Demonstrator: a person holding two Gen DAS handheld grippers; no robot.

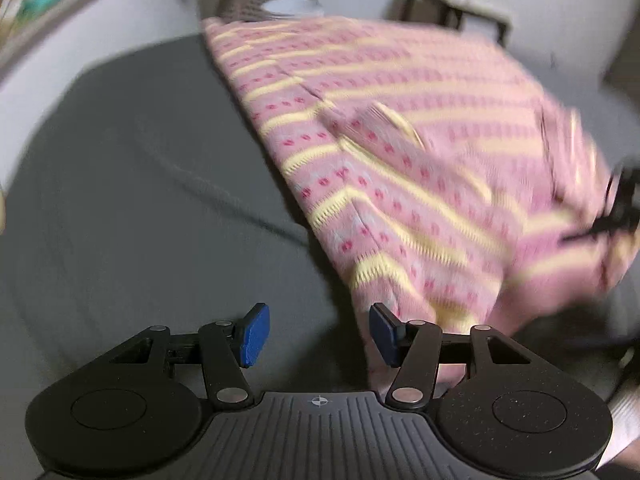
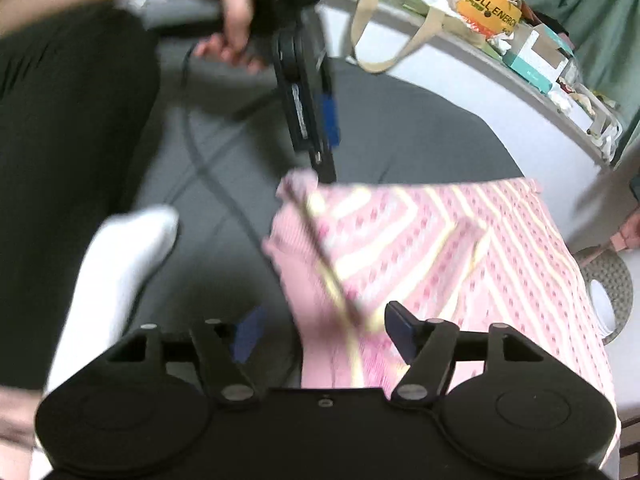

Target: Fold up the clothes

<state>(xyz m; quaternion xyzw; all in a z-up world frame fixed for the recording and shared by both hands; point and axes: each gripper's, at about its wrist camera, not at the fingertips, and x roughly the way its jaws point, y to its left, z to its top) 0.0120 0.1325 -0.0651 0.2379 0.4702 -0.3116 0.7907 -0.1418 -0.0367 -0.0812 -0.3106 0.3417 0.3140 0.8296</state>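
A pink knit sweater [image 1: 400, 152] with yellow stripes and red dots lies spread on a dark grey mat [image 1: 140, 200], one sleeve folded across it. My left gripper [image 1: 320, 336] is open, and the sweater's near corner lies just beside its right pad [image 1: 384, 334]. The right gripper [image 2: 324, 334] is open too, hovering over the sweater's [image 2: 440, 256] folded edge, which shows between its fingers. A hand [image 2: 236, 12] holds the left gripper [image 2: 322, 156], whose tip sits at the sweater's far corner. The right gripper shows as a black blur [image 1: 624, 204] at the far edge.
A white-socked foot [image 2: 120, 264] and a black trouser leg [image 2: 72, 120] rest on the mat [image 2: 400, 132] at left. A cable [image 2: 224, 188] crosses it. A woven basket [image 2: 608, 280] stands beyond the sweater. A cluttered ledge [image 2: 492, 8] with boxes and a tote bag runs behind.
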